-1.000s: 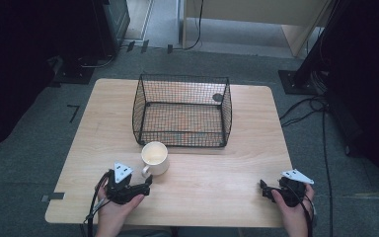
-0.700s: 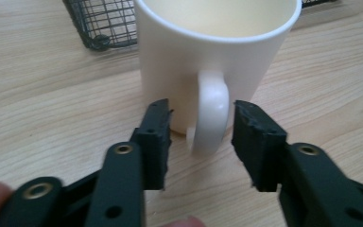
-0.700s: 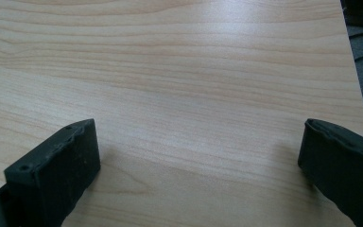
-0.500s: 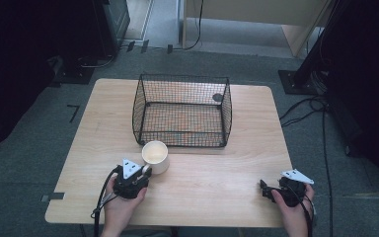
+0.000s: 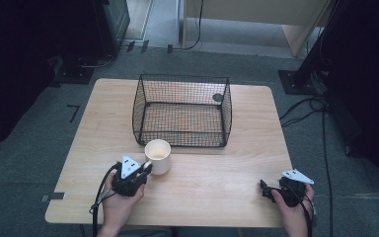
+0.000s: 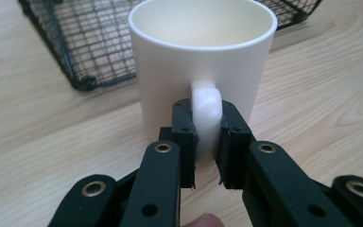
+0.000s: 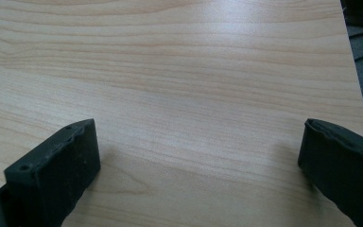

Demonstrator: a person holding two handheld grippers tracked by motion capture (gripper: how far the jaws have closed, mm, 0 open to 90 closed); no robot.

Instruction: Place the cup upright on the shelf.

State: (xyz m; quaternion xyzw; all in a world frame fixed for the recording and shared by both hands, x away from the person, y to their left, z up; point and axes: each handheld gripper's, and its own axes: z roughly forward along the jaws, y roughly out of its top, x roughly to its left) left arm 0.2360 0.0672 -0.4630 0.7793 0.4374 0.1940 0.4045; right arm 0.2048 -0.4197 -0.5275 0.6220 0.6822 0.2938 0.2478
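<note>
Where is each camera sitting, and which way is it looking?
High view: above the table, looking forward and down; both hands and grippers show.
Left gripper view: rides the left gripper, facing the mug; jaws around its handle.
Right gripper view: rides the right gripper, facing bare table; jaws apart.
Shared: high and left gripper views show the mug and basket.

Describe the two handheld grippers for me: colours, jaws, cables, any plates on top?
Both the left gripper and right gripper are black, with two flat black jaws on arms with brass-ringed pivots, a pale grey three-cornered plate on top, and a trailing black cable. No sleeves visible.
</note>
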